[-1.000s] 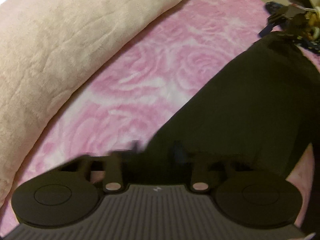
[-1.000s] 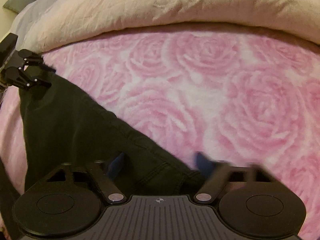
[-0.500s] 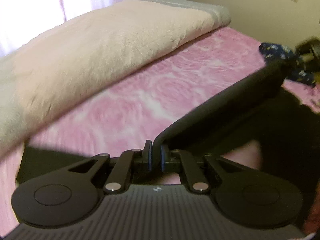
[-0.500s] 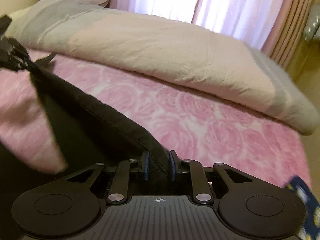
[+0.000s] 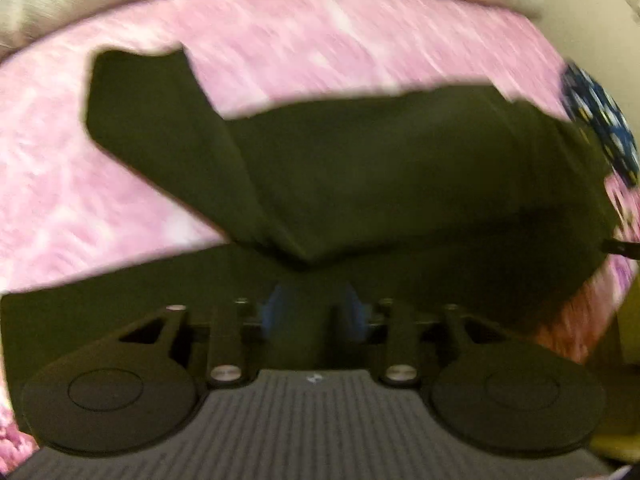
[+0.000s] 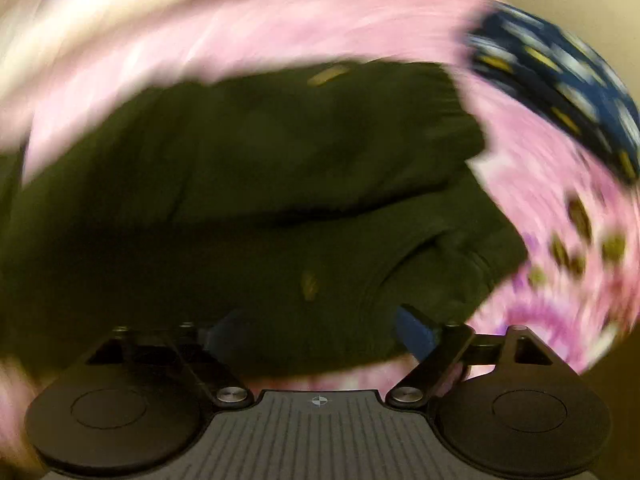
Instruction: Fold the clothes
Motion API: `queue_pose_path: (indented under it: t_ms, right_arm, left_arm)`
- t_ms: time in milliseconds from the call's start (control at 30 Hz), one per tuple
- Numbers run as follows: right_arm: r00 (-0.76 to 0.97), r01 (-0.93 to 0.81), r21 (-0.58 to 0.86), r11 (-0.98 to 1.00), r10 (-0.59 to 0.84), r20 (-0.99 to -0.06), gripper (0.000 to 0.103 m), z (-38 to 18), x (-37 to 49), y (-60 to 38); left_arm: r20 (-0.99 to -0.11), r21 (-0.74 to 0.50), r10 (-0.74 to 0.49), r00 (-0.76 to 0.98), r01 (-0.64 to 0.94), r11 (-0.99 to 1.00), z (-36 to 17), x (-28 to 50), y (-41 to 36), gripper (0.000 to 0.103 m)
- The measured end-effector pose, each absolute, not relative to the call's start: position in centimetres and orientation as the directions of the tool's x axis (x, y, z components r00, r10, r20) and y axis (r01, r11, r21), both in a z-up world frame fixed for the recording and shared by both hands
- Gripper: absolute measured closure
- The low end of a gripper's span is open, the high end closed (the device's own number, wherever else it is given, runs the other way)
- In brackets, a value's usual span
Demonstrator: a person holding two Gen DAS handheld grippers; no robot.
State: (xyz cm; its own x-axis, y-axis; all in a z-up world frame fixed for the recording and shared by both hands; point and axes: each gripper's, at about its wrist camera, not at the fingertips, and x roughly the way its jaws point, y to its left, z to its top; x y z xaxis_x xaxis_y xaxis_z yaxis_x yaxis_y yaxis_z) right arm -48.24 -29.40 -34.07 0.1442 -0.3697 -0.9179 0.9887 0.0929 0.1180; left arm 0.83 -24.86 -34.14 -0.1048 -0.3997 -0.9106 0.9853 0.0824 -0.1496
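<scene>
Garment [image 5: 360,168] on the bedspread [image 5: 100,200], duvet [image 5: 60,0] behind, patterned cloth [image 6: 560,92] at right.

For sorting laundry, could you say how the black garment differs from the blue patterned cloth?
The black garment is plain; the blue patterned cloth has pale, yellow marks. The black garment fills mid-view; the blue patterned cloth sits at the right edge. Both lie on the pink blanket.

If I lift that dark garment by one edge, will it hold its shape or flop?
Probably flop: the dark garment already drapes in soft folds over the pink rose blanket. It looks thick, so likely somewhat heavy and apt to sag between grip points. The left hand-held gripper has cloth between its fingers; the right hand-held gripper is spread wide.
</scene>
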Motion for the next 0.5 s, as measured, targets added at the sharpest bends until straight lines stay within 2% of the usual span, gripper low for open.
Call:
queue_pose_path:
  t_ms: [67,167,233,400,467,500]
  right_arm:
    - [0.198,0.962,0.259,-0.088,-0.43,-0.881,0.019,-33.6,-50.5,-30.3]
    - [0.244,0.854,0.435,-0.285,-0.52,-0.819,0.019,-33.4,-53.8,-32.0]
    - [0.238,0.794,0.491,-0.358,-0.561,-0.793,0.019,-33.7,-55.5,-33.2]
    - [0.21,0.701,0.554,-0.45,-0.611,-0.763,0.019,-34.5,-57.6,-35.9]
    - [0.21,0.685,0.564,-0.46,-0.617,-0.758,0.019,-34.9,-57.8,-36.6]
    - [0.215,0.684,0.567,-0.459,-0.616,-0.758,0.019,-35.1,-57.8,-36.9]
  left_arm:
    - [-0.893,-0.128,-0.446,-0.052,0.981,0.143,-33.6,2.2,-26.4,0.059]
    - [-0.884,-0.051,-0.464,0.052,0.977,0.206,-33.9,3.1,-30.2,0.057]
    - [-0.894,0.004,-0.436,0.105,0.974,0.228,-35.0,3.1,-33.0,0.051]
    - [-0.904,0.142,-0.356,0.236,0.952,0.271,-38.4,3.2,-39.4,0.05]
    - [-0.906,0.186,-0.322,0.276,0.941,0.283,-40.4,3.5,-40.1,0.057]
    - [-0.906,0.198,-0.309,0.288,0.935,0.293,-41.2,3.8,-40.0,0.08]
